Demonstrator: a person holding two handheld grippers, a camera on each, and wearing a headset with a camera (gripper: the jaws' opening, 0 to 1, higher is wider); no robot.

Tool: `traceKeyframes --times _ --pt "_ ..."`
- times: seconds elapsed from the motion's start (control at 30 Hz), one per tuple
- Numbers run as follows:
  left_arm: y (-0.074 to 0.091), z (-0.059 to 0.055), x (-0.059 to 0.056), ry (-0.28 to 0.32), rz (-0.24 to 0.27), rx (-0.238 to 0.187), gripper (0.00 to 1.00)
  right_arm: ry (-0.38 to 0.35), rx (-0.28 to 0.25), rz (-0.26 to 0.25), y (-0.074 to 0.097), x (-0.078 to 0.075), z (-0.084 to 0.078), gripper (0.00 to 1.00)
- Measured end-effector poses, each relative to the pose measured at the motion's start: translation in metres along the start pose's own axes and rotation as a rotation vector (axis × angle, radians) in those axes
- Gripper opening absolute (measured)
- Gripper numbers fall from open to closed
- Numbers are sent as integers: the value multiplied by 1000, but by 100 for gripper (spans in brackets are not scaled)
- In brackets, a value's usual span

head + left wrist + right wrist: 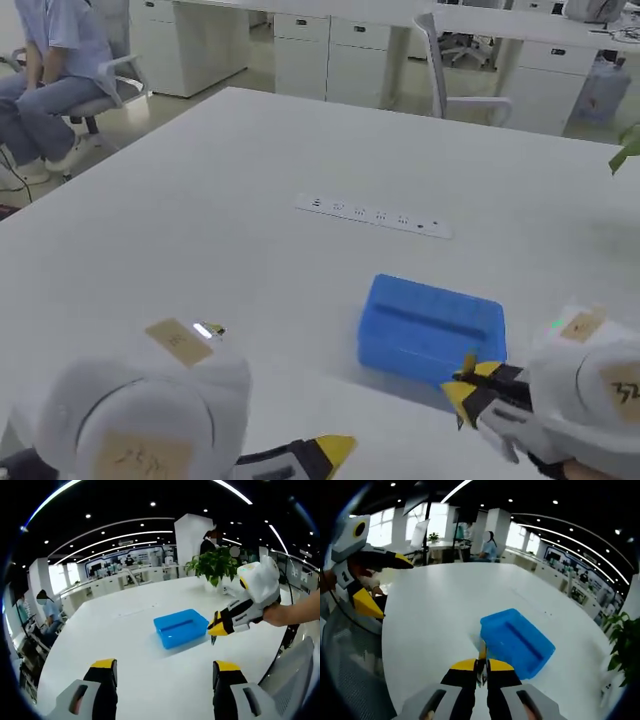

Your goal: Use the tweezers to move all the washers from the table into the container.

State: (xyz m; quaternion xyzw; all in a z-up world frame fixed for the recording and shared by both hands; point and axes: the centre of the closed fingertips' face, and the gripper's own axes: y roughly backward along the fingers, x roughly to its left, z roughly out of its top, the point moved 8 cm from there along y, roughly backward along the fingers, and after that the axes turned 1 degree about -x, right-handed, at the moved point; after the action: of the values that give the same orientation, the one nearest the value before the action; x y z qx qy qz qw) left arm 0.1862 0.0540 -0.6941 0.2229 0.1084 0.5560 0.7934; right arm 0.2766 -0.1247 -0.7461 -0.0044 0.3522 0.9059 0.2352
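Observation:
The blue container (430, 325) is an open rectangular box on the white table (250, 200), just ahead of both grippers. My right gripper (482, 669) is shut on thin tweezers (482, 651), whose tips point at the near corner of the container (516, 641). In the head view this right gripper (468, 385) hovers by the box's near right corner. My left gripper (165, 680) is open with nothing between its jaws, and faces the container (180, 627) from a distance. The left gripper (330, 452) is low at the front edge. I cannot make out any washers.
A white power strip (375, 215) lies on the table beyond the box. A person sits on a chair (50, 80) at the far left. A potted plant (215, 565) stands past the table's right end. Desks and chairs line the back.

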Motion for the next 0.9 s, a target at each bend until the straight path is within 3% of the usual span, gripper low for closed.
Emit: traceKeyframes --times 0.1,0.17,0.27,0.3,0.4,0.43,0.47,0.53,0.6,0.67,0.77,0.9 --pt "-6 1 -7 -4 -104 -6 53 38 32 37 -3 15 -8 3" --pt "-12 1 -11 -9 -174 5 45 66 49 51 -5 24 -12 3" --pt "-20 6 -16 -61 -256 0 29 98 61 64 -7 31 -15 4" --pt "-23 8 -19 -78 -306 5 24 114 75 74 -8 33 -16 4" --pt "-32 7 -25 -146 -399 43 10 147 88 82 -11 38 -16 4" --pt "-35 7 -26 -161 -411 59 8 152 91 87 -11 39 -16 4" --pt "-39 7 -29 -180 -433 46 7 164 91 90 -13 41 -15 4" --pt "-44 4 -35 -202 -503 90 7 193 100 87 -15 44 -14 4" --pt "-50 2 -41 -280 -543 102 8 219 106 80 -17 46 -14 4" --pt "-56 -1 -44 -328 -542 104 6 225 108 81 -18 49 -13 4" --pt "-61 -4 -47 -332 -566 126 6 245 107 75 -19 52 -13 4" --pt "-65 -7 -50 -385 -590 141 2 267 107 70 -19 54 -13 4"
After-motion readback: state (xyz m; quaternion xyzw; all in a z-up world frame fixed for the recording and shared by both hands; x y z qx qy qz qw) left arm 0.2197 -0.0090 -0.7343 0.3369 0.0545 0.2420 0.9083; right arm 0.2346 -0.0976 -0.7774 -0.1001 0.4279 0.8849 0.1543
